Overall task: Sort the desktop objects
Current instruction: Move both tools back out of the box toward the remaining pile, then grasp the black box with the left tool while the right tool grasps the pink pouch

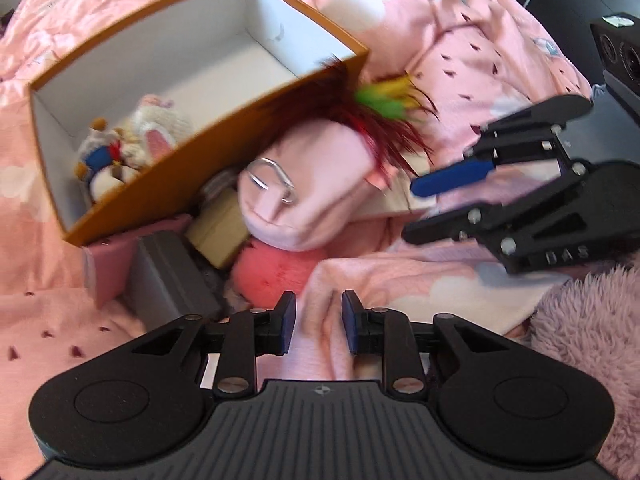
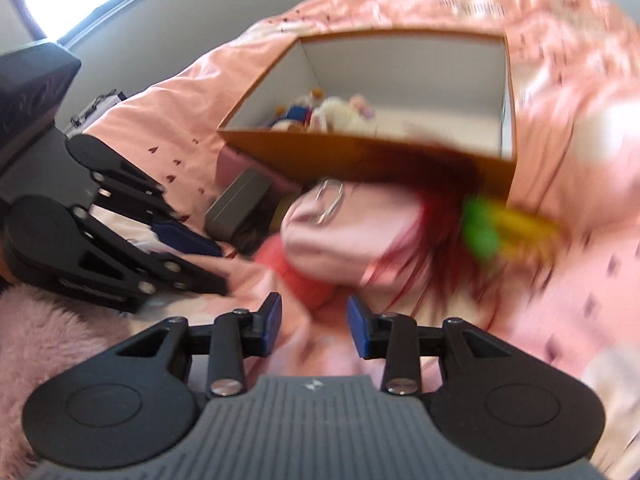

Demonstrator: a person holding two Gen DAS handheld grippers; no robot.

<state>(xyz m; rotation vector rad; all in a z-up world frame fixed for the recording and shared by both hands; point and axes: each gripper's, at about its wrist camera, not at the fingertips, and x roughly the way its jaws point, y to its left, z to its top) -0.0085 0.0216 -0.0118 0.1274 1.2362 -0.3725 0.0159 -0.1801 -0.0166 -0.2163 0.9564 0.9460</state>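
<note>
Two tools, left tool and right tool, hang released and empty above the bed. Pink pouch lies against the orange box; plush toys already inside. Step: approach. Next: close on the pouch.

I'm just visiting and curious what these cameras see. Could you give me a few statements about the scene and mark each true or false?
1. The orange box holds small plush toys. True.
2. The left gripper is clamping the pink pouch. False: nothing is between its jaws.
3. A metal clip sits on the pink pouch. True.
4. The orange box has a lid on. False: it is open on top.
5. A grey box lies in front of the orange box. True.
</note>
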